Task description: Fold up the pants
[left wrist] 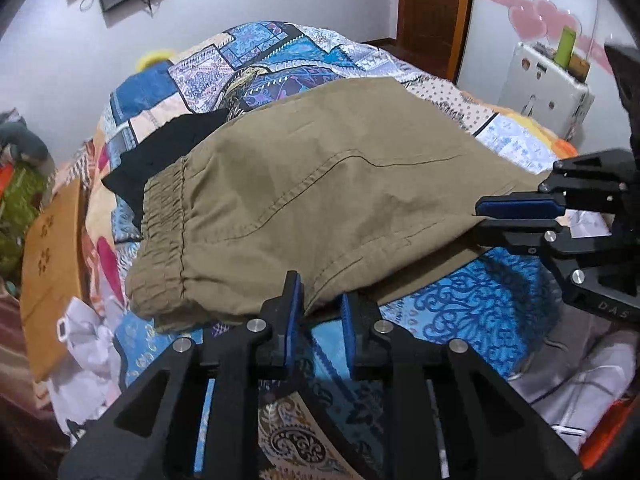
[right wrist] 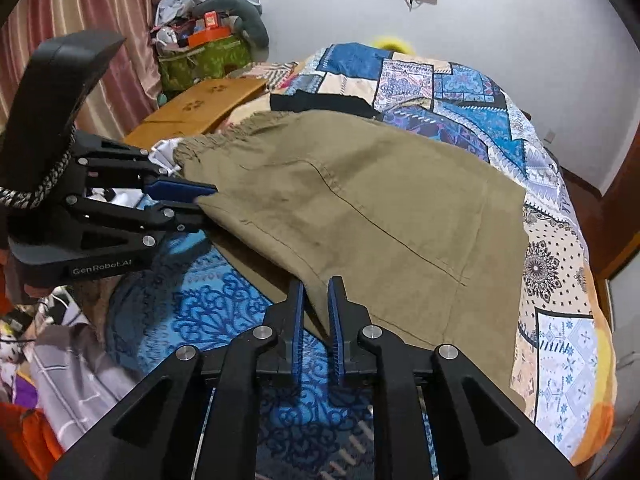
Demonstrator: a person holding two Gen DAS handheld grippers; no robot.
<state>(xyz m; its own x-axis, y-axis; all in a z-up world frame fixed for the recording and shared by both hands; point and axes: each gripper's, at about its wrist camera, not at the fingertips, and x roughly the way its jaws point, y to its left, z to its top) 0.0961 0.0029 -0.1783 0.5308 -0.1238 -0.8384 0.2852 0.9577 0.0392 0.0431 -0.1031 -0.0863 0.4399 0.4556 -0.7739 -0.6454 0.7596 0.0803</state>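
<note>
Khaki cotton sits pinched in both your tools: your left gripper (left wrist: 322,312) has its blue pads closed on the near hem of the pants (left wrist: 320,184), just behind the elastic waistband (left wrist: 164,224), and your right gripper (right wrist: 316,312) is clamped on the same near edge further along, toward the leg end. Each tool also shows in the other's view, jaws drawn together with cloth between them and the near edge raised off the bedspread (right wrist: 224,312), which lies in shadow beneath. By the look of it the pants are already folded leg over leg into a single stacked panel, with the seams running lengthwise, so the long fold appears done; what seems left is carrying the leg end to the waistband and flattening the result. Beyond the panel, the far edge rests on the patchwork quilt (right wrist: 440,80), and a black garment (left wrist: 168,152) lies touching or just under the waistband's far corner, so it could drag along if you slide rather than lift. To your left, a wooden board (left wrist: 52,248) and loose white clothing (left wrist: 88,344) crowd the bed's edge by the waistband. Open quilt lies further off and to the right, the better side to lay the fold.
</note>
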